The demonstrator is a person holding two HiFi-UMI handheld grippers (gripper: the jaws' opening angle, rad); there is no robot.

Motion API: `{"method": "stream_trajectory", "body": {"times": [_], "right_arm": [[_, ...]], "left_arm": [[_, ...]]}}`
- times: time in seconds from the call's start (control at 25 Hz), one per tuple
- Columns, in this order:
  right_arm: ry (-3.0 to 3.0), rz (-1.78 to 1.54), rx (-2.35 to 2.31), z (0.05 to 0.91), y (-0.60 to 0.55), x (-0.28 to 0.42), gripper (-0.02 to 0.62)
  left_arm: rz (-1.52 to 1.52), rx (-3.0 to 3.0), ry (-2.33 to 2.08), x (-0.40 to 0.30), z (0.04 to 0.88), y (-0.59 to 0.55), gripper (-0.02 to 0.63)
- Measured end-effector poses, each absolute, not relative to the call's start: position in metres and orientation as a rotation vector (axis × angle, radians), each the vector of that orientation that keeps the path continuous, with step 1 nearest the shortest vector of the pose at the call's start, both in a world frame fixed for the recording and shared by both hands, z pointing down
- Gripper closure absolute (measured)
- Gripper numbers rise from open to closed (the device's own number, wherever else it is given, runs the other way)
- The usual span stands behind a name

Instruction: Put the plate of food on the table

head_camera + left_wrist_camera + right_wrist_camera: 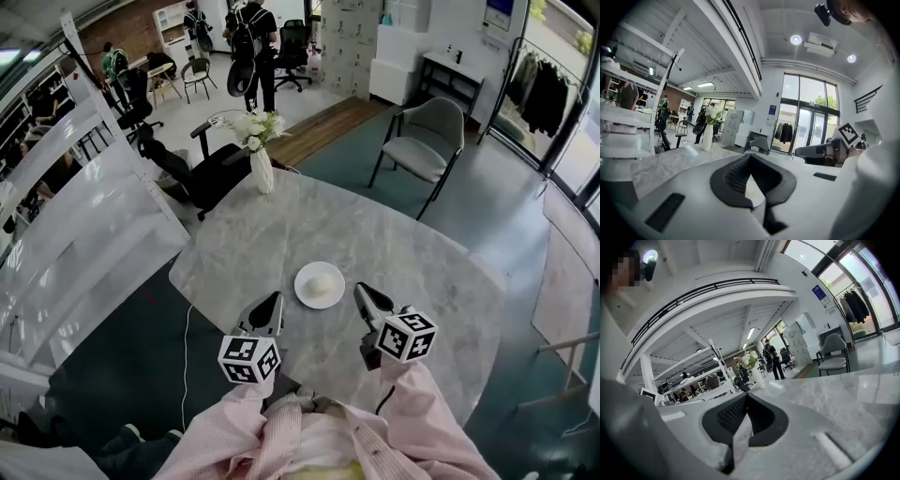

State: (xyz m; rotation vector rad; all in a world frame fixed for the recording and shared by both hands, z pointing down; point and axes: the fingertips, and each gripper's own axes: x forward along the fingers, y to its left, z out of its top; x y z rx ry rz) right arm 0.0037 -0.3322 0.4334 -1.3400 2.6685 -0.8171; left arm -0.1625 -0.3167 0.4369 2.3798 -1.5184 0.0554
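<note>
A white plate (pixel 320 285) with a pale round piece of food (pixel 322 281) on it sits on the round marble table (pixel 375 234), toward the near side. My left gripper (pixel 271 300) hovers just left of the plate, shut with nothing in it. Just right of the plate is my right gripper (pixel 362 292), also shut and empty. Neither touches the plate. In the left gripper view my left gripper's (pixel 751 164) pads meet over the tabletop, and the right gripper (pixel 818 151) shows to the right. The right gripper view shows my right gripper's (pixel 746 401) pads closed together.
A white vase of white flowers (pixel 262 164) stands at the table's far edge. A grey armchair (pixel 424 145) is behind the table on the right, a black office chair (pixel 206 173) on the left. White shelving (pixel 75 216) runs along the left. People stand far back.
</note>
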Motion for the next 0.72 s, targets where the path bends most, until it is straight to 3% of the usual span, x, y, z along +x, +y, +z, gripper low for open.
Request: {"method": "stream_trajectory", "body": {"times": [0.72], "right_arm": [[2.618,-0.512,-1.311,0.379,-0.326,0.017,0.591]], "left_arm": [[0.007,2.485,-1.622,-0.178,0.391,-0.315,0.614]]}}
